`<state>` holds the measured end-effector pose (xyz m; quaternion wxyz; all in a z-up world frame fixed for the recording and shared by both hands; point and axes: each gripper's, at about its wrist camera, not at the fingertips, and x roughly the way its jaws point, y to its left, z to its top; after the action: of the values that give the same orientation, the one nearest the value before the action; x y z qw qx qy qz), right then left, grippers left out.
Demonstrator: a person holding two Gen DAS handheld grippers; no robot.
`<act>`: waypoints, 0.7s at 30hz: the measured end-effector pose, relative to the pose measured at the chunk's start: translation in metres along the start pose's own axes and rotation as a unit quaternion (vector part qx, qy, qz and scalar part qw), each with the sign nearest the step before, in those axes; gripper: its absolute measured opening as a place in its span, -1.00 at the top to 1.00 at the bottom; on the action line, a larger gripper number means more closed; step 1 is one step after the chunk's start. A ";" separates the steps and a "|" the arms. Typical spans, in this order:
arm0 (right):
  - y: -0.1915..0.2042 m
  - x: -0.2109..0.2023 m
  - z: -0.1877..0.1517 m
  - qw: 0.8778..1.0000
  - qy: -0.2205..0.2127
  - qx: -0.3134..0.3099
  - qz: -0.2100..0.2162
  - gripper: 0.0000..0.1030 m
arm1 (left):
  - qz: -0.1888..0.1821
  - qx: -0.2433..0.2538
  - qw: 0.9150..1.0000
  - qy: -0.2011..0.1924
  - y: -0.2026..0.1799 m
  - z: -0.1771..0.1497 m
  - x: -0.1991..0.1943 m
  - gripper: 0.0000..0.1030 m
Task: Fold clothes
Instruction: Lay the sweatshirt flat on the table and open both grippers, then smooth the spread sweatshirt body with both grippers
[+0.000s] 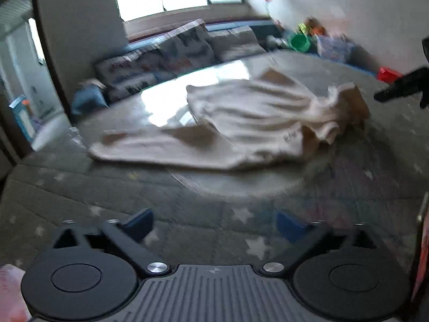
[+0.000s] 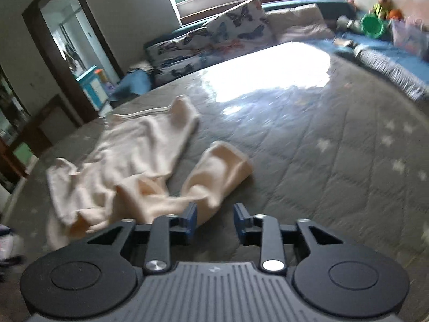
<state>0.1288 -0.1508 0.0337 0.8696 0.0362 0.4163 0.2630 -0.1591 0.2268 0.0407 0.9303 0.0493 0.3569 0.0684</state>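
Garment point(image 2: 126, 166): cream, crumpled on the grey quilt point(image 2: 321, 161); type unclear, edges blurred.
Sleeve point(image 2: 219, 171): lies just ahead of the right gripper's fingers.
Left gripper point(image 1: 214, 226): jaws wide apart, empty, above the quilt, well short of the garment.
Right gripper point(image 2: 214, 221): jaws partly apart, holding nothing.
Pillows point(image 2: 214, 37): butterfly print, far edge.
Toys point(image 1: 316, 37): smeared, indistinct.

text check | cream garment point(image 1: 241, 123) has a tiny dark mark near its hem, too blurry to read tbh | nothing else legible anywhere, no labels, brands or numbers in either view
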 end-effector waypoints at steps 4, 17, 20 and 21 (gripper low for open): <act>-0.011 0.022 0.005 1.000 -0.003 -0.004 -0.029 0.39 | -0.012 -0.023 1.000 -0.016 -0.004 0.003 -0.005 -1.00; 0.002 0.055 0.022 0.990 -0.025 -0.076 -0.114 0.35 | -0.070 -0.082 0.993 -0.041 -0.017 0.026 0.032 -1.00; 0.004 0.058 0.027 0.985 -0.031 -0.096 -0.138 0.76 | -0.087 -0.065 0.993 -0.045 -0.031 0.037 0.042 -1.00; 0.005 0.059 0.028 0.983 -0.033 -0.103 -0.146 0.83 | -0.092 -0.059 0.993 -0.044 -0.036 0.040 0.046 -1.00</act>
<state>0.1778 -0.1138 0.0118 0.9111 -0.1062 0.3586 0.1732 -0.0954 0.1973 0.0350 0.9488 -0.0361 0.3137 0.0011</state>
